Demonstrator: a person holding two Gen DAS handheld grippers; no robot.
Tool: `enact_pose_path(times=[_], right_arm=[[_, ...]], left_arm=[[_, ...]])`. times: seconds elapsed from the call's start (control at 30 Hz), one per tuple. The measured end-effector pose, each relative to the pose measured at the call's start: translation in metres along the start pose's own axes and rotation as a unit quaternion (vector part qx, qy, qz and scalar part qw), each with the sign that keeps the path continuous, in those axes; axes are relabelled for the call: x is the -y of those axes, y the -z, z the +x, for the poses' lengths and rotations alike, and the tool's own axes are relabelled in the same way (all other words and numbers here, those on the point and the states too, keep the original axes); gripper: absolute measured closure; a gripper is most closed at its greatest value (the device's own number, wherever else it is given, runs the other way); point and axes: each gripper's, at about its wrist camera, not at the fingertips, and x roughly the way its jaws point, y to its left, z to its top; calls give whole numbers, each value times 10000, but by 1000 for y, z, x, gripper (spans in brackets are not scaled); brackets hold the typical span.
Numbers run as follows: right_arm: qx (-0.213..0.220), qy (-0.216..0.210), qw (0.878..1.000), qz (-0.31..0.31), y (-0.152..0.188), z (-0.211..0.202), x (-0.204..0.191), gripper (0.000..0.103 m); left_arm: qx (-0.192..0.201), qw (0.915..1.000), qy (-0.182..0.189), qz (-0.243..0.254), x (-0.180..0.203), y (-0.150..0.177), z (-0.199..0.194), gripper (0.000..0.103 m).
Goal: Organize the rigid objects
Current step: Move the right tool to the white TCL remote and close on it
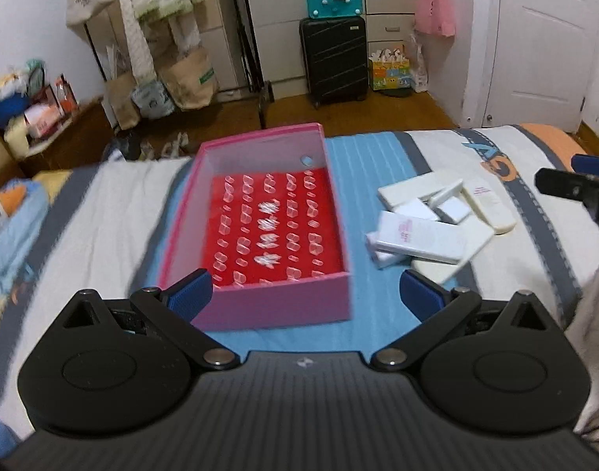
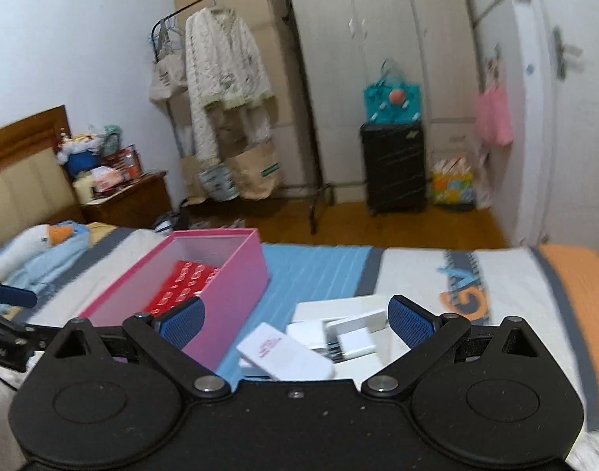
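Both grippers gape wide and empty over the bed (image 1: 83, 204): the left gripper (image 1: 305, 294) faces the pink box (image 1: 275, 306) at frame centre, the right gripper (image 2: 295, 320) hovers above the heap of white boxes (image 2: 299, 349), lower centre.

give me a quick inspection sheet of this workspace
surface: striped blue, white and grey bedspread, orange at one end
job's things: open pink rectangular box with red patterned floor, nothing in it; loose pile of white flat rectangular cases beside it
clutter: plush duck toy on the bed
grippers: left gripper open, empty; right gripper open, over the pile
cables: nothing seen
surroundings: black hard-shell suitcase, clothes rack, wardrobe, white door
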Motion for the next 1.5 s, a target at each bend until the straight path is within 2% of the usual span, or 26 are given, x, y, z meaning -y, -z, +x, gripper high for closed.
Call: enact_pose_path(times=[0.07, 0.13, 0.23, 0.3, 0.4, 0.5, 0.6, 0.67, 0.7, 0.73, 0.77, 0.9, 1.0, 1.07, 1.17, 1.2, 1.27, 1.37, 1.5], right_arm=[[-166, -214, 9996, -22, -8, 10, 7, 2], [-307, -221, 9992, -143, -16, 20, 7, 3], [-606, -279, 9972, -332, -23, 40, 0, 3], [-936, -600, 9938, 15, -30, 57, 7, 3], [-1419, -1036, 9825, 619, -36, 85, 20, 4], [-1772, -1318, 9729, 683, -35, 111, 24, 4], [-1948, -1665, 9642, 686, -30, 130, 24, 4], [-2029, -1882, 9587, 652, -25, 140, 24, 4], [-2029, -1912, 9590, 516, -22, 143, 22, 4], [-2044, -1889, 9598, 369, -22, 147, 19, 4], [-2068, -1854, 9604, 234, -20, 149, 17, 4], [-2068, -1571, 9638, -596, -9, 150, 14, 5], [-1945, -1263, 9646, -1254, 3, 150, 15, 5], [-2138, -1217, 9623, -1162, 5, 159, 21, 5], [-2235, -1219, 9626, -927, 1, 165, 29, 5], [-2212, -1243, 9632, -886, -1, 166, 31, 7], [-2201, -1285, 9635, -817, -2, 169, 35, 11], [-2306, -1381, 9606, -711, 0, 177, 37, 18], [-2488, -1409, 9547, -826, 5, 180, 32, 26]], left_arm=[[-16, 9999, -65, -77, -17, -8, 2, 0], [-205, 9997, -41, -136, -33, -19, 8, 3], [-424, 9976, 254, -476, -57, -35, 20, 8], [-482, 9965, 375, -576, -71, -47, 30, 8], [-396, 9988, 54, -277, -83, -66, 44, 8], [-417, 9985, -340, 2, -98, -82, 61, 8], [-574, 9971, -486, -92, -117, -92, 88, 9], [-713, 9965, -428, -62, -125, -92, 110, 16], [-804, 9960, -381, -56, -128, -91, 124, 18], [-891, 9955, -327, -54, -130, -90, 137, 24], [-949, 9950, -306, -67, -132, -89, 151, 32], [-890, 9956, -305, 37, -142, -82, 204, 40], [-976, 9949, -244, 40, -149, -78, 236, 53], [-1065, 9943, -56, -32, -152, -75, 251, 73], [-1105, 9935, 244, -110, -155, -70, 260, 87], [-1049, 9942, 239, -88, -154, -69, 261, 88], [-972, 9952, 85, 43, -151, -68, 263, 99], [-933, 9949, 303, -248, -160, -71, 265, 101], [-919, 9946, 354, -331, -160, -73, 270, 101]])
